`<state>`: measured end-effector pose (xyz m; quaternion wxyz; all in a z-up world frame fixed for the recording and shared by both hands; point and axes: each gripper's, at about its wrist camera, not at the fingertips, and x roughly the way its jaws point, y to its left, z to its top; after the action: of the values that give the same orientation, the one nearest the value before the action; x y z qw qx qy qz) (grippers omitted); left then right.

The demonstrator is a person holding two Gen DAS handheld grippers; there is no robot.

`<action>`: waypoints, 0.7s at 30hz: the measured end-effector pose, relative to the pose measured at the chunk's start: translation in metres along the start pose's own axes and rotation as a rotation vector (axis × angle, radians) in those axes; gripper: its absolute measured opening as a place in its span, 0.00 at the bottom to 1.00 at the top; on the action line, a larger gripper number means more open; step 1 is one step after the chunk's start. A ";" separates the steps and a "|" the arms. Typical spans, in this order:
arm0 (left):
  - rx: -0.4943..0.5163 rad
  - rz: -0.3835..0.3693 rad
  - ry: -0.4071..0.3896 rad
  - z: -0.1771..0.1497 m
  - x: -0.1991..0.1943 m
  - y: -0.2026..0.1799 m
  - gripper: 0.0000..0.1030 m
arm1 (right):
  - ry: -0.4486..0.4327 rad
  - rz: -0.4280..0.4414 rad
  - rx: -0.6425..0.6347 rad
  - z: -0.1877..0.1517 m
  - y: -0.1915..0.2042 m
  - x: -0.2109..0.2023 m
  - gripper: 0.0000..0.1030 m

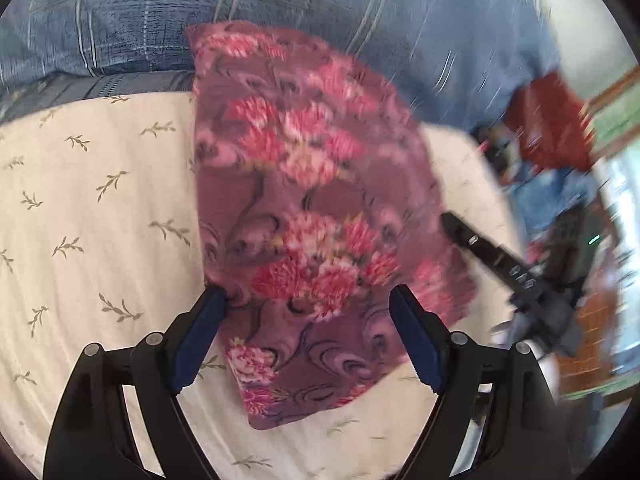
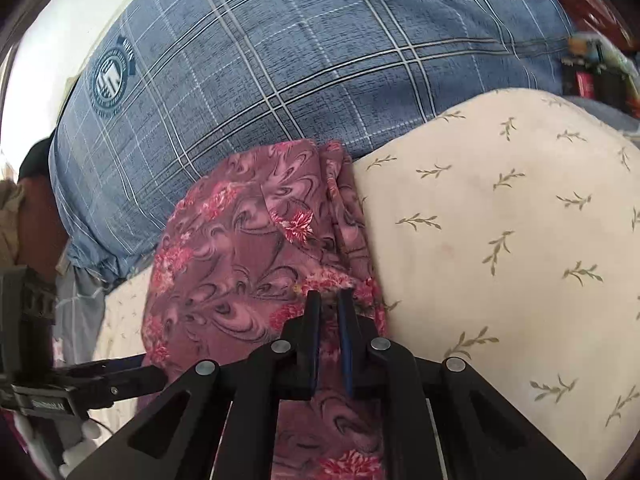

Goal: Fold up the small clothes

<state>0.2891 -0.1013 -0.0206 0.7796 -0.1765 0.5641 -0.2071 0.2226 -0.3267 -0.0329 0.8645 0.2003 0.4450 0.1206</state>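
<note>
A mauve floral garment [image 1: 304,216] lies on a cream leaf-print sheet [image 1: 92,208]. My left gripper [image 1: 308,308] is open just above its near part, one finger at the cloth's left edge, the other over the cloth. My right gripper [image 2: 330,298] is shut on the garment's [image 2: 240,248] hem near its right folded edge. The right gripper also shows in the left wrist view [image 1: 492,256] at the cloth's right edge. The left gripper shows in the right wrist view [image 2: 120,376] at the cloth's left side.
A blue plaid pillow [image 2: 280,60] lies behind the garment, touching its far edge. The cream sheet [image 2: 500,220] extends right. Red and dark clutter [image 1: 548,124] sits beyond the bed's right edge, blurred.
</note>
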 end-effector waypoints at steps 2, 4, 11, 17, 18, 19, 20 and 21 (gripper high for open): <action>-0.063 -0.072 -0.052 0.015 -0.015 0.016 0.81 | -0.041 0.009 0.009 0.011 0.000 -0.010 0.16; -0.099 -0.076 -0.105 0.031 -0.025 0.028 0.81 | -0.073 0.031 0.028 0.025 -0.002 -0.015 0.27; -0.158 -0.009 -0.048 0.079 0.009 0.054 0.81 | -0.019 0.068 0.121 0.075 0.002 0.038 0.42; -0.108 -0.007 -0.055 0.092 0.026 0.040 0.76 | 0.086 0.040 -0.075 0.094 0.040 0.089 0.06; -0.089 -0.006 -0.082 0.094 0.024 0.037 0.76 | 0.052 0.045 -0.149 0.095 0.050 0.082 0.05; -0.076 0.005 -0.105 0.096 0.025 0.034 0.76 | 0.015 0.058 -0.179 0.097 0.055 0.073 0.05; -0.066 0.041 -0.105 0.101 0.032 0.033 0.76 | -0.020 0.071 -0.144 0.099 0.049 0.067 0.05; -0.067 0.069 -0.086 0.104 0.041 0.034 0.76 | -0.033 0.073 -0.098 0.101 0.039 0.067 0.05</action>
<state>0.4036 -0.0899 -0.0398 0.8034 -0.1915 0.5425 -0.1534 0.3426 -0.2906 -0.0104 0.8755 0.1756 0.4168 0.1704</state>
